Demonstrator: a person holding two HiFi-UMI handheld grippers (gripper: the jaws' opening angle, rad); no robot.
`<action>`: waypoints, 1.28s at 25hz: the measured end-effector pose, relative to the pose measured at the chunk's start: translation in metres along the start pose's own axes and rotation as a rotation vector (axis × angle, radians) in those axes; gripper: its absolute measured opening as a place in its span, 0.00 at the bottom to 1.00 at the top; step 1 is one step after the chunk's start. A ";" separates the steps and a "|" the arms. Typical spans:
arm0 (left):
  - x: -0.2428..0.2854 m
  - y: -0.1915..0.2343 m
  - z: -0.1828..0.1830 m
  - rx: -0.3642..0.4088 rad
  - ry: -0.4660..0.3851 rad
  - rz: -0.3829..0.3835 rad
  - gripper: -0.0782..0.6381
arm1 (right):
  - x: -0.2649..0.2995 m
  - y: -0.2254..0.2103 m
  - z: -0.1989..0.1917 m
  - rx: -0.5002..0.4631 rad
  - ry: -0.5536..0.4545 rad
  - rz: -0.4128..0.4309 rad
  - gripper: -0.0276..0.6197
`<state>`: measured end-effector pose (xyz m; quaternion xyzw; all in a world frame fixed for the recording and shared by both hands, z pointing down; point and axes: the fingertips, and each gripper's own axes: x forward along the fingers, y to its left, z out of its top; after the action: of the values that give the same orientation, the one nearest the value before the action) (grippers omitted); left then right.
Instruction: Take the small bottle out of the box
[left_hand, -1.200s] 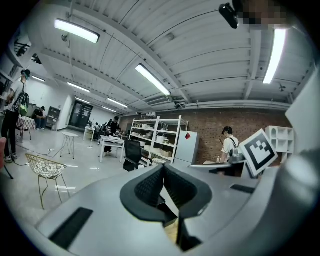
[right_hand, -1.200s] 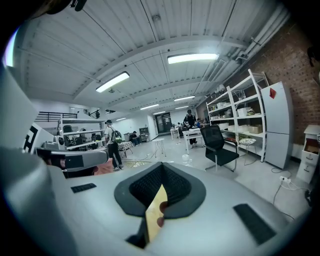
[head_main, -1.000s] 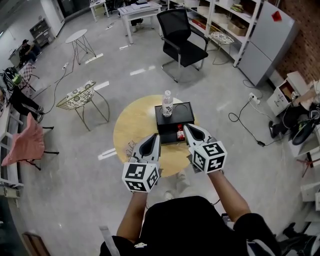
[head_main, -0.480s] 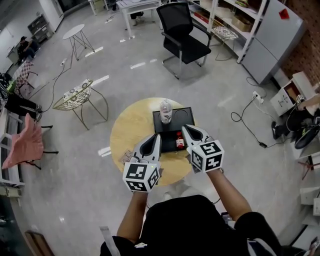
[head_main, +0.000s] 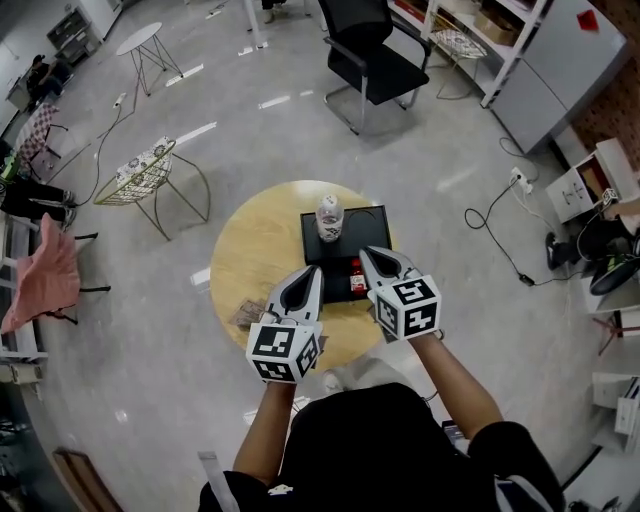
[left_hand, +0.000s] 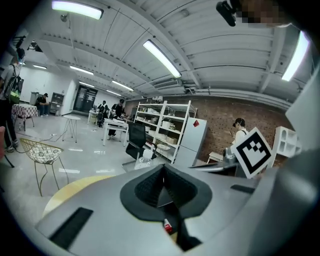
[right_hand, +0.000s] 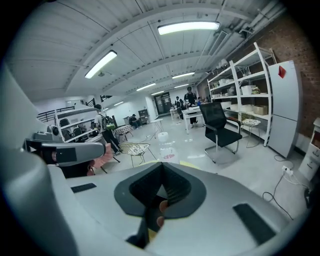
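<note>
A black box (head_main: 372, 222) lies open on the round wooden table (head_main: 255, 250). A small red bottle (head_main: 357, 283) lies in its near half, also showing as a red bit (left_hand: 168, 227) under the jaws in the left gripper view. A clear water bottle (head_main: 329, 218) stands at the box's far half. My left gripper (head_main: 309, 272) is shut and empty, just left of the box's near edge. My right gripper (head_main: 367, 253) is shut and empty, its tip over the box right beside the small bottle. The water bottle (right_hand: 167, 145) stands ahead of the shut jaws in the right gripper view.
A flat brownish item (head_main: 250, 313) lies on the table's near left. Around the table stand a black office chair (head_main: 375, 60), a wire chair (head_main: 140, 175) and a small white table (head_main: 140, 40). A cable (head_main: 490, 225) runs on the floor at right.
Both grippers have moved forward and down over the table toward the box, still shut. The right tip now reaches past the small red bottle. The bottles have not moved.
</note>
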<state>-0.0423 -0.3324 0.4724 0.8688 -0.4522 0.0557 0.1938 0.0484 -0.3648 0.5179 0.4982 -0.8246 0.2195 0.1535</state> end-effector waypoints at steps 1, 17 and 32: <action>0.004 0.002 -0.004 -0.006 0.008 0.001 0.13 | 0.005 -0.003 -0.004 0.002 0.013 0.000 0.05; 0.051 0.030 -0.042 -0.074 0.109 0.027 0.13 | 0.065 -0.046 -0.121 0.042 0.403 -0.024 0.05; 0.058 0.039 -0.061 -0.134 0.137 0.083 0.13 | 0.100 -0.062 -0.205 0.095 0.682 -0.008 0.23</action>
<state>-0.0348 -0.3733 0.5550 0.8287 -0.4760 0.0926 0.2793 0.0651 -0.3598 0.7532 0.4059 -0.7127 0.4112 0.3978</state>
